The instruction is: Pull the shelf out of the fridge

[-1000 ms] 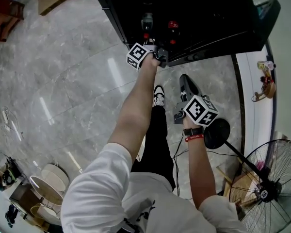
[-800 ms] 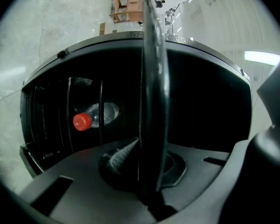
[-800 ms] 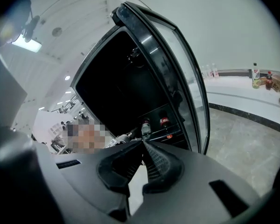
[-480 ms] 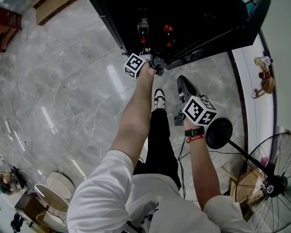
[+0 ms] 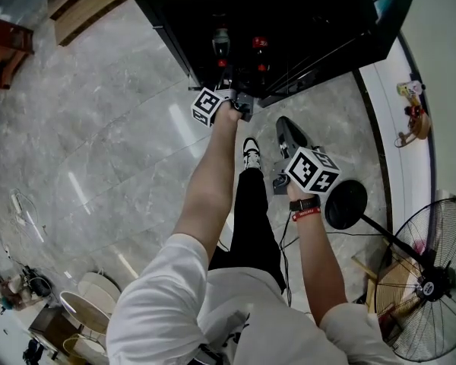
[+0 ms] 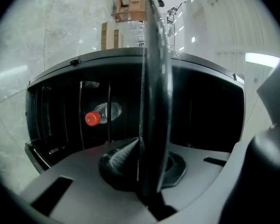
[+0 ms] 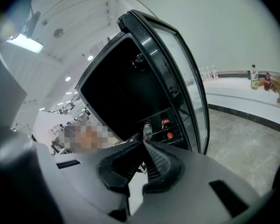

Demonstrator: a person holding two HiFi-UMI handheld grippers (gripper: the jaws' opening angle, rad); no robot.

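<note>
**A:** Where is the shelf?

**B:** The shelf (image 6: 155,69) is in the open black fridge (image 5: 304,21). Its dark front rail is at the mouth of the cabinet. In the left gripper view the rail runs as a thick bar straight across the picture, close to the lens.

**A:** Does anything have hold of it?

**B:** Yes, the left gripper (image 5: 245,103). Its jaws are clamped tight on the rail, one on each side, and the arm reaches out towards the fridge.

**A:** What else is in there?

**B:** A clear bottle (image 6: 100,115) with a red cap shows behind thin wire bars, deeper in the dark. I can't tell whether it stands or lies.

**A:** And the other one?

**B:** The right gripper (image 7: 143,143) hangs back from the fridge, over the grey marble floor (image 5: 106,128) and beside the person's leg. Its jaw tips meet with nothing between them. It looks towards the fridge, whose glass door (image 7: 177,64) is swung wide open.
</note>
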